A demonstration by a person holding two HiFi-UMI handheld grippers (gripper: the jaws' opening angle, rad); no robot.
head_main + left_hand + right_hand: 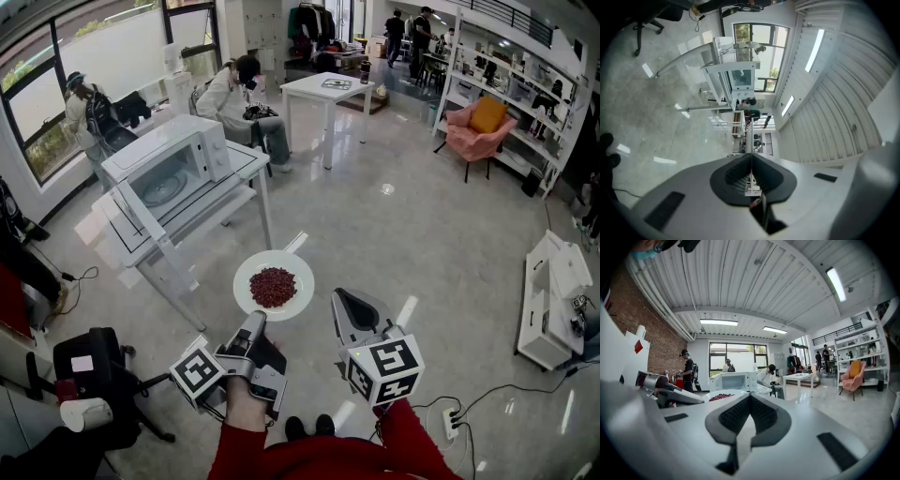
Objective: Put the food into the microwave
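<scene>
A white plate (246, 281) carries a heap of dark red food (273, 287) above the floor. My left gripper (255, 323) is shut on its near rim, and in the left gripper view the plate (750, 136) shows edge-on as a thin line between the closed pads (740, 173). To the right of the plate, my right gripper (345, 302) is shut and holds nothing, its pads meeting at the tip (750, 397). Ahead to the left, the white microwave (173, 169) stands on a white table (246, 192) with its door swung open. The microwave (733, 380) and food (721, 397) also show in the right gripper view.
A black wheeled chair (94, 366) stands at my left. Two people sit behind the microwave table. Farther off are a white table (328, 89), a pink armchair (478, 131) and shelves. A white cabinet (553, 300) and a power strip (450, 417) are on the right.
</scene>
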